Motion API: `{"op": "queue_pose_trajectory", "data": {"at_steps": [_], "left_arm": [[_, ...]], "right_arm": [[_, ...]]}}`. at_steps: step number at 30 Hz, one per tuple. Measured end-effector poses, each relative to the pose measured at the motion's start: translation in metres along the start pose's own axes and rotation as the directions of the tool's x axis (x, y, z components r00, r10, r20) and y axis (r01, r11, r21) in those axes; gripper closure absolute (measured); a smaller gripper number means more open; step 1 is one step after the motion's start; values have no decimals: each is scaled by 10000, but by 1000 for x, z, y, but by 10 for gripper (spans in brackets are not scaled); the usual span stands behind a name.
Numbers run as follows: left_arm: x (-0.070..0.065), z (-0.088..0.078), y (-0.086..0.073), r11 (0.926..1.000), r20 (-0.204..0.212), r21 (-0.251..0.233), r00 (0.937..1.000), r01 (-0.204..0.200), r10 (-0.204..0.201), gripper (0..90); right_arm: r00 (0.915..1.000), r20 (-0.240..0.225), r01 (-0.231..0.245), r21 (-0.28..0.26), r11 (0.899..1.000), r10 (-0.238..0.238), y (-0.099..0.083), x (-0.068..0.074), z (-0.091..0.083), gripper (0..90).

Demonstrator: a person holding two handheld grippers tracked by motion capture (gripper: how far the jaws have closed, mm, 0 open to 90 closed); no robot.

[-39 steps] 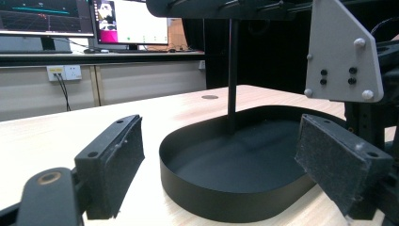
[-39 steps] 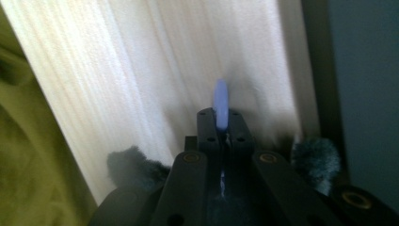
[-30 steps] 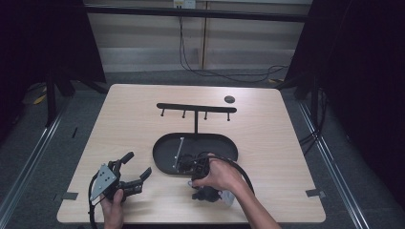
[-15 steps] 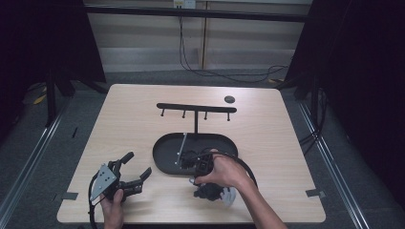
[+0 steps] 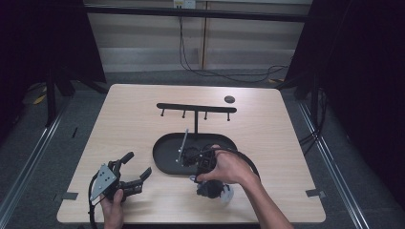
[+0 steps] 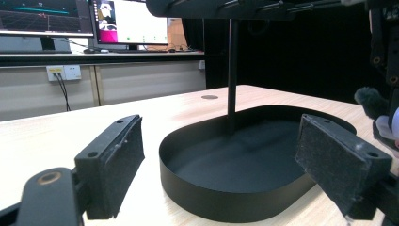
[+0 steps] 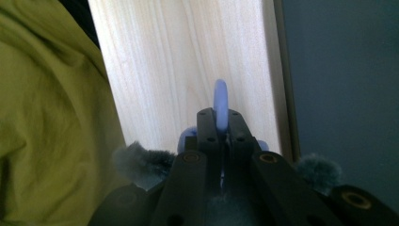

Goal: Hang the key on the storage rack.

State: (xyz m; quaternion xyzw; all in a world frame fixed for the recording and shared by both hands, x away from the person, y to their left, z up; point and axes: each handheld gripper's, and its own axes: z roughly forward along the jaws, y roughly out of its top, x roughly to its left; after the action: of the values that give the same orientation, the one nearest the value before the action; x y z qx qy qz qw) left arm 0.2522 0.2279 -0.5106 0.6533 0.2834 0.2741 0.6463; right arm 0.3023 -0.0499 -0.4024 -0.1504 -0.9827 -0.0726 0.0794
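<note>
We see the right gripper [image 7: 220, 123] clamped tight on a pale blue plastic ring [image 7: 220, 104], whose curved edge stands up between the two black jaws in the right gripper view; a second blue loop peeks out just beside the left jaw, so the piece may be larger than the part we can make out. Below it lie the pale wooden table [image 7: 188, 61] and its front edge, with a yellow-green sleeve [image 7: 51, 117] at the left. In the high view the right gripper [image 5: 210, 188] sits under the person's right hand [image 5: 227, 168] near the front of the table, just in front of the black oval metal tray [image 5: 165, 160], with a pale object showing beneath the hand.

The left gripper [image 5: 136, 172] rests at the table's front left, jaws spread wide with nothing between them. In its own view the padded jaws frame the tray [image 6: 211, 197], from which a thin black post [image 6: 232, 75] rises to a black crossbar with small pegs [image 5: 197, 108]. A small dark round disc [image 5: 229, 99] lies on the table beyond the crossbar's right end.
</note>
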Motion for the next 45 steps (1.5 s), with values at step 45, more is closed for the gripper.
{"op": "queue_pose_trajectory", "data": {"at_steps": [45], "left_arm": [[0, 0, 0, 10000, 8, 3, 10000, -1, 1, 154]], "right_arm": [[9955, 678, 642, 223, 9977, -655, 10, -30, -82, 873]]}}
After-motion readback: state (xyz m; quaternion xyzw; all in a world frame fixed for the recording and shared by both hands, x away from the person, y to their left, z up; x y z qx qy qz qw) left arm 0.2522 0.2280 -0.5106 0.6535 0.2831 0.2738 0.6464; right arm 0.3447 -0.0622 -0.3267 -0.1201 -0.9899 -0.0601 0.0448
